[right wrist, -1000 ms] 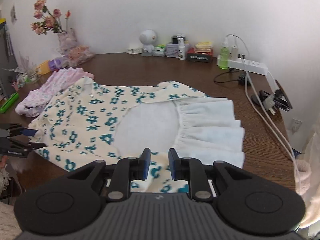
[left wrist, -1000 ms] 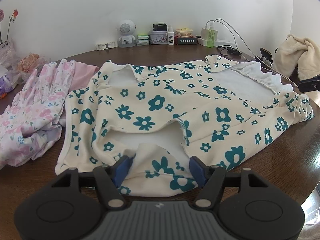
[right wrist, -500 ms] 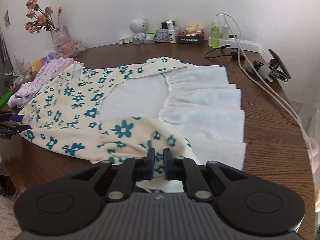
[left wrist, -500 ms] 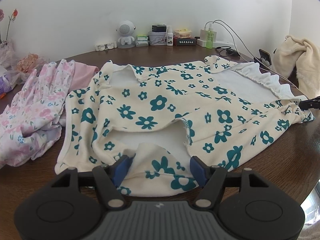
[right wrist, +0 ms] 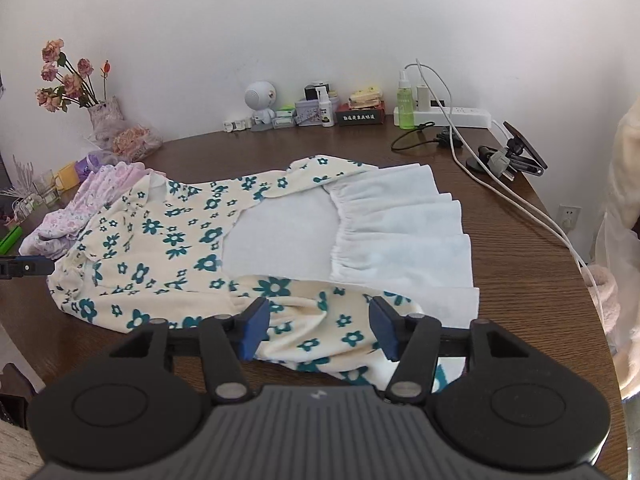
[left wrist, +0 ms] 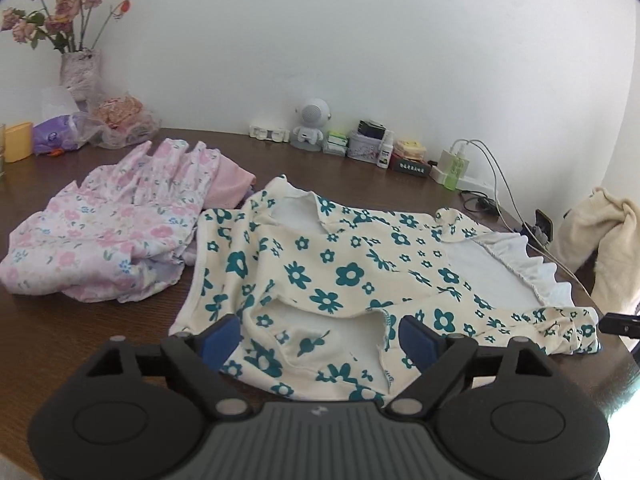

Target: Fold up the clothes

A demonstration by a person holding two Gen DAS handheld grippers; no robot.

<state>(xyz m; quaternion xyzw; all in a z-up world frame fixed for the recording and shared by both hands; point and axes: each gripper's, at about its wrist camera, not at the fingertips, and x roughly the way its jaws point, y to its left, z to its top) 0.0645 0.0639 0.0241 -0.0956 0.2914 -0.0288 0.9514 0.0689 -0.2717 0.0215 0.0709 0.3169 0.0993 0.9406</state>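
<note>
Floral dress (left wrist: 352,276) lies spread on the brown wooden surface (right wrist: 520,240), cream with teal flowers, its near long edge turned over onto the white inner side and its white ruffled hem (right wrist: 404,236) toward the power-strip end. The partial fold fits either a fold under way or one being smoothed; the pictures do not settle which.

Left gripper (left wrist: 320,338): fingers apart, straddling the collar-end flap, gripping nothing. Right gripper (right wrist: 316,326): fingers apart, straddling the folded-over edge at the hem end, gripping nothing.

Hazards, as judged from this layout:
- Uneven fold. The turned-over edge is wrinkled and bunched near the right gripper; closing on it as it lies may pinch several layers and set a crooked crease.
- Layer drag. The fabric looks soft and loose; pulling one end alone may slide the whole dress across the smooth surface.
- Edge drop. The near edge sits close to the rim of the surface; a pull toward the person could take it over the side.
- Snagging. White cables (right wrist: 472,160) and a phone holder (right wrist: 516,156) lie just beside the hem; a wide sweep could catch them.
- Mixing. A pink floral garment (left wrist: 108,232) lies just beside the collar end, possibly touching it.

Room: white wall, vase of dried flowers (left wrist: 68,12), a small white robot figure (right wrist: 262,102), bottles and boxes along the back, a cream garment (left wrist: 600,232) at the right.
</note>
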